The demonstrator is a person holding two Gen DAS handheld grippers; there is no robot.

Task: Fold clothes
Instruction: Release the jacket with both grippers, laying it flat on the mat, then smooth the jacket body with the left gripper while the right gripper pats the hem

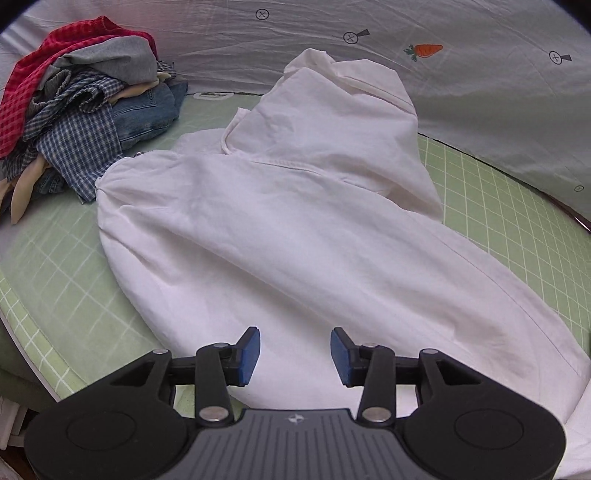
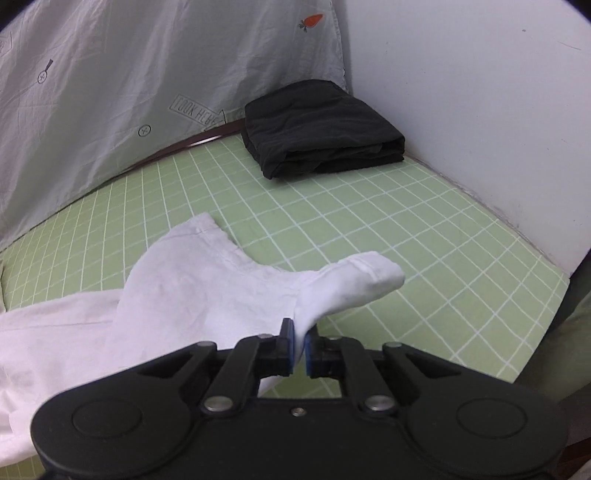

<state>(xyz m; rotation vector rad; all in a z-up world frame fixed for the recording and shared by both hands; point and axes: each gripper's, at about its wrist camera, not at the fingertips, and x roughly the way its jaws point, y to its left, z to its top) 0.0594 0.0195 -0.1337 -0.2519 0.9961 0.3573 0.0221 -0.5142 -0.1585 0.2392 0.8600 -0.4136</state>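
— Two views, one bed (image 2: 424, 221): what covers it?

— Green sheet with a white grid. A grey printed cloth (image 1: 406, 22) hangs along the far edge, a white wall (image 2: 480, 110) closes the right edge.

— And the hoodie?

— White hoodie (image 1: 288, 236), the biggest thing there, spread across the middle, hood toward the far edge. One sleeve (image 2: 343, 288) is lifted off the sheet.

— What else lies on the bed?

— Unfolded pile (image 1: 81, 110) at the far left corner, red, grey, checked and denim pieces, touching the hoodie's shoulder. A folded black garment (image 2: 321, 129) sits in the far right corner, well apart from the hoodie.

— The claws?

— Left gripper (image 1: 295, 356) hangs over the hoodie's lower part, jaws standing apart with nothing between them. Right gripper (image 2: 300, 349) is pinched tight on the sleeve near its cuff.
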